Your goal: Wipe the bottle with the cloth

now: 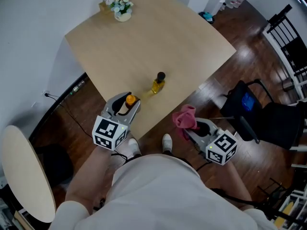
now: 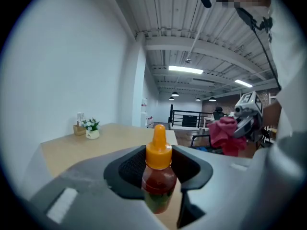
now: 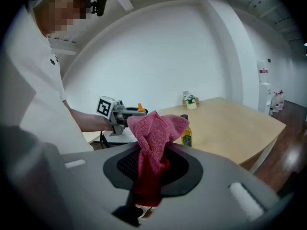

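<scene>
My left gripper [image 1: 125, 105] is shut on a small red sauce bottle [image 2: 158, 176] with an orange cap [image 1: 130, 99], held upright over the table's near edge. The bottle's lower half is hidden between the jaws. My right gripper [image 1: 192, 126] is shut on a bunched pink cloth [image 1: 185, 119], held off the table to the right above the floor. In the right gripper view the pink cloth [image 3: 154, 138] stands up from the jaws, and the left gripper [image 3: 123, 113] shows beyond it. Cloth and bottle are apart.
A yellow oil bottle with a black cap [image 1: 159, 83] stands on the wooden table [image 1: 144, 42] near its front edge. A small flower pot [image 1: 122, 9] and a box sit at the far corner. A black chair [image 1: 259, 114] is at the right, a round white table [image 1: 24, 171] at the left.
</scene>
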